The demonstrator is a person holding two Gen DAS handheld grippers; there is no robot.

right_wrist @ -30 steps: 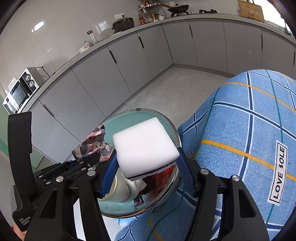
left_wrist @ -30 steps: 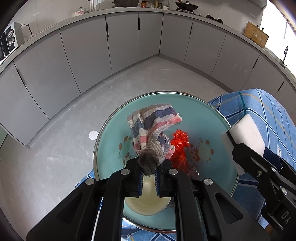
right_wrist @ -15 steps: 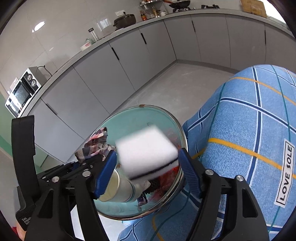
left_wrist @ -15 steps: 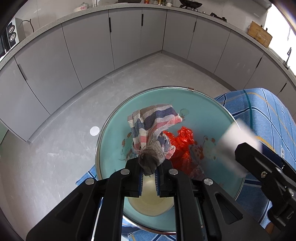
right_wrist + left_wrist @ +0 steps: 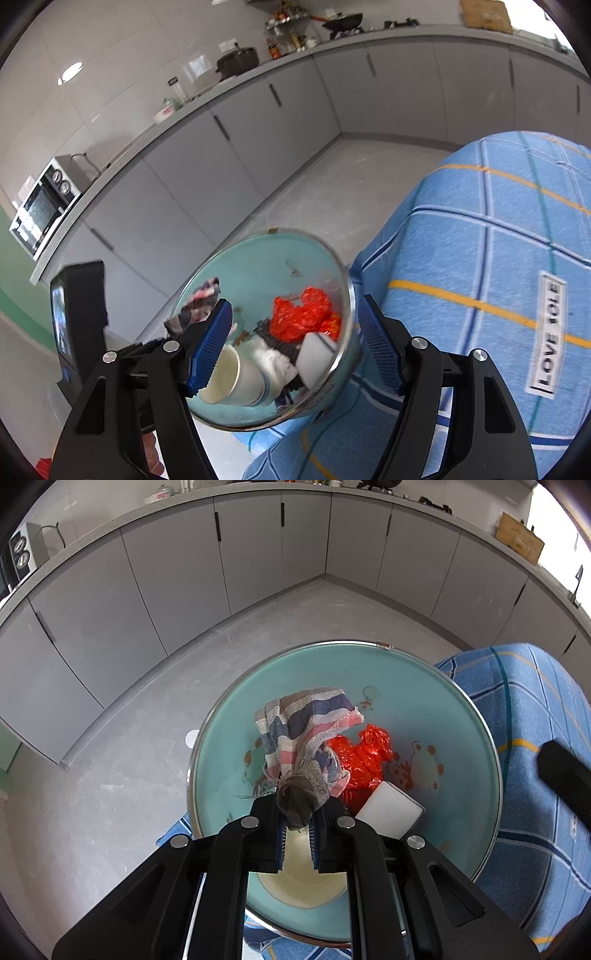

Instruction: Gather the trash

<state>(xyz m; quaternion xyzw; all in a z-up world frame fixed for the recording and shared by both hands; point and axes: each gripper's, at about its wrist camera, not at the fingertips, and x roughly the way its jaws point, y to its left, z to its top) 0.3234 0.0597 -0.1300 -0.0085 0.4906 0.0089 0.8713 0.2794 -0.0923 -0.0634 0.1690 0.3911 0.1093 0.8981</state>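
Observation:
A teal bowl (image 5: 406, 686) with a metal rim holds a crumpled red wrapper (image 5: 362, 760), a white sponge (image 5: 388, 810) and a paper cup (image 5: 303, 882) lying on its side. My left gripper (image 5: 298, 812) is shut on a striped cloth (image 5: 303, 720), whose loose end hangs over the bowl. In the right wrist view my right gripper (image 5: 294, 304) stands open above the bowl (image 5: 258, 266), with nothing between its blue pads (image 5: 214, 339). Below them lie the sponge (image 5: 314, 356), the wrapper (image 5: 299, 317) and the cup (image 5: 236, 380).
The bowl stands at the edge of a table under a blue checked cloth (image 5: 480, 258). Grey floor (image 5: 147, 738) lies beyond and to the left. Grey cabinets (image 5: 184, 572) run along the walls, with a microwave (image 5: 40, 206) on the counter.
The white sponge has left my right gripper and dropped into the bowl beside the red wrapper. The right jaws have widened and drawn back. The left gripper keeps its hold on the cloth.

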